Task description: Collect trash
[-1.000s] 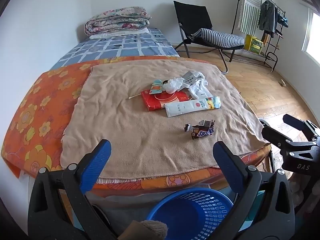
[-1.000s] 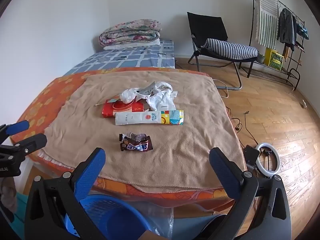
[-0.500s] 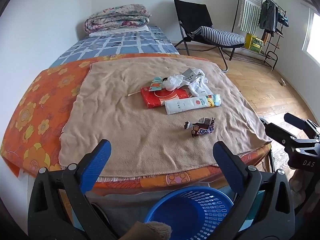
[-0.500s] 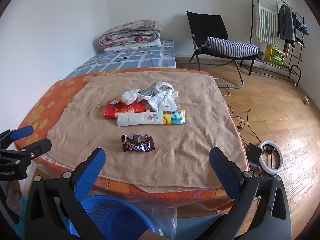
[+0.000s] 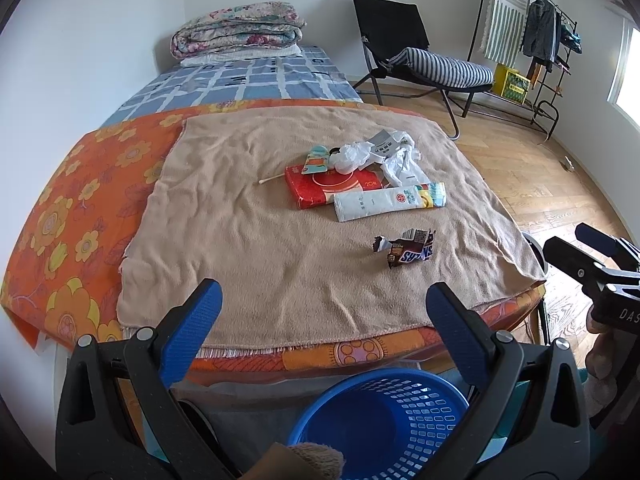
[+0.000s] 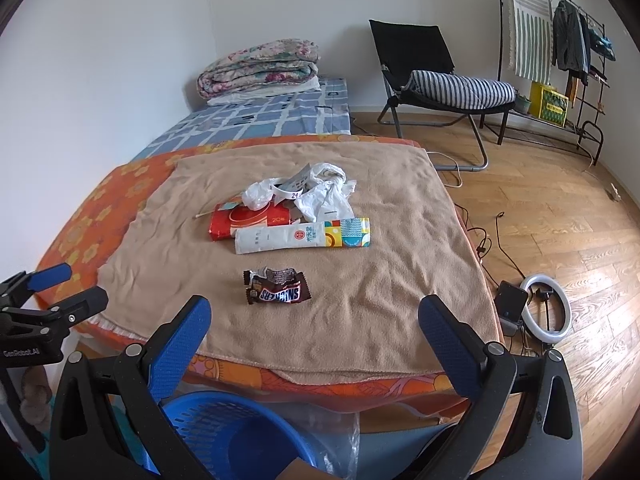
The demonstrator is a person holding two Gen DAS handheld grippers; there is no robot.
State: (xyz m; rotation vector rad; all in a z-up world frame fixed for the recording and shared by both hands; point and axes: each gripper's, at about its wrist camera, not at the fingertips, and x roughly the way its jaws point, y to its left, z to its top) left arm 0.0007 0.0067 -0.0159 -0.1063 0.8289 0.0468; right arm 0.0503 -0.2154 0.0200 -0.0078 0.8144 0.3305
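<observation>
Trash lies on a tan towel [image 5: 256,232] [image 6: 400,248] spread over the bed: a brown Snickers wrapper [image 5: 406,251] [image 6: 276,286], a white tube-shaped packet [image 5: 390,202] [image 6: 302,235], a red packet [image 5: 332,186] [image 6: 246,222], crumpled white plastic [image 5: 384,152] [image 6: 316,192] and a thin stick [image 5: 271,178] [image 6: 206,213]. A blue mesh basket [image 5: 384,420] [image 6: 232,436] stands on the floor below the bed's near edge. My left gripper [image 5: 320,320] [image 6: 52,288] and right gripper [image 6: 314,328] [image 5: 588,248] both hover open above the basket, short of the wrapper, holding nothing.
A folded quilt [image 5: 236,34] lies at the bed's far end. A black chair with a striped cushion [image 6: 444,88] and a clothes rack [image 6: 560,48] stand on the wood floor at the right. A ring light [image 6: 546,308] and cables lie beside the bed.
Both grippers have drifted slightly forward and higher toward the bed; the trash sits a little lower in each view. Nothing was taken hold of.
</observation>
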